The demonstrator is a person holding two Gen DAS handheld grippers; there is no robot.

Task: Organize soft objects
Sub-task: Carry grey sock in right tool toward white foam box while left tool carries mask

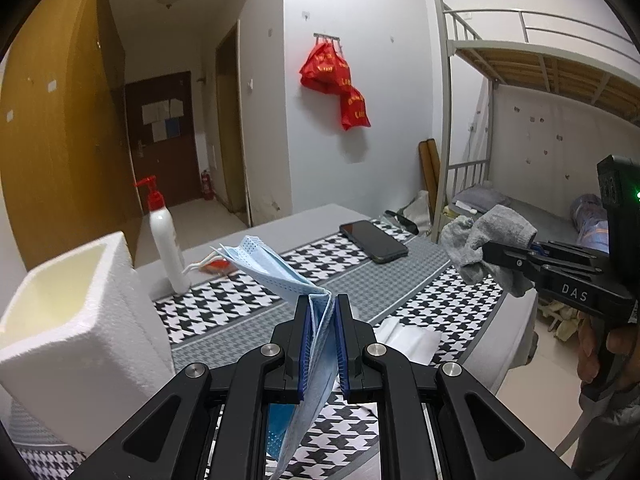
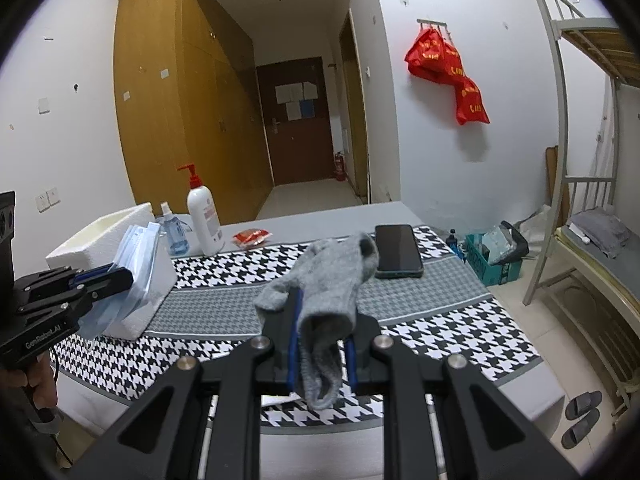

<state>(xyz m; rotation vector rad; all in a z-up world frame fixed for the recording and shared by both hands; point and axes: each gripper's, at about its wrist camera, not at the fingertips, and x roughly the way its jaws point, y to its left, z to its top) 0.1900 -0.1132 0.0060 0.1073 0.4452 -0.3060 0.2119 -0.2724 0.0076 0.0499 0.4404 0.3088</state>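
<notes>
**Two Wrist Views Set Low Over One Table**

The left wrist view is taken from just behind the left gripper (image 1: pixel 323 300), angled slightly downward across the houndstooth cloth (image 1: pixel 248 304) towards the far wall. The white foam box (image 1: pixel 80 320) is seen close at its left edge, and the right gripper (image 1: pixel 490 250) at its right. The right wrist view is set likewise, with the left gripper seen at its left edge. The phone (image 1: pixel 374 240), the pump bottle (image 1: pixel 164 240), the red bags (image 1: pixel 336 80) and the bunk bed (image 1: pixel 540 60) are shared by both views.

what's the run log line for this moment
left gripper: shut on blue face masks | right gripper: shut on grey sock | both held above table | foam box: open, at left
</notes>
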